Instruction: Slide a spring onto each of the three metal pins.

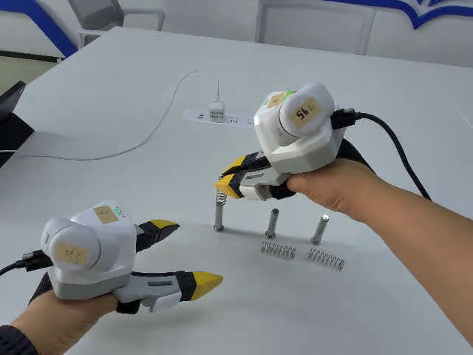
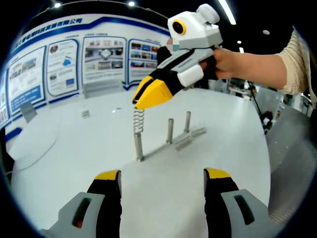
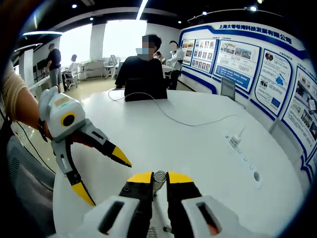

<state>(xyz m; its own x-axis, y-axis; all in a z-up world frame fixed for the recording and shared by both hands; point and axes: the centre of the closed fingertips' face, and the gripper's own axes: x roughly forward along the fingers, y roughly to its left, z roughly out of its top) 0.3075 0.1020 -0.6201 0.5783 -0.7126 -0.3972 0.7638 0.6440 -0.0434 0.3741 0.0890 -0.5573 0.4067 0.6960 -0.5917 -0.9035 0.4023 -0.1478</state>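
Three metal pins stand upright in a row on the white table: left pin (image 1: pixel 219 219) (image 2: pixel 139 147), middle pin (image 1: pixel 272 223) (image 2: pixel 170 131), right pin (image 1: pixel 321 229) (image 2: pixel 187 121). My right gripper (image 1: pixel 226 186) (image 2: pixel 152 94) (image 3: pixel 159 177) is shut on a spring (image 1: pixel 219 198) (image 2: pixel 139 120) (image 3: pixel 159 179), held upright with its lower end at the top of the left pin. Two more springs (image 1: pixel 278 250) (image 1: pixel 326 258) lie flat in front of the other pins. My left gripper (image 1: pixel 188 253) (image 2: pixel 162 174) (image 3: pixel 105 177) hovers open, holding nothing, short of the pins.
A white power strip (image 1: pixel 218 117) (image 3: pixel 242 153) with a plugged-in charger and a thin white cable (image 1: pixel 148 137) lies further back on the table. A person (image 3: pixel 143 69) sits at the far side. Chairs stand beyond the table edge.
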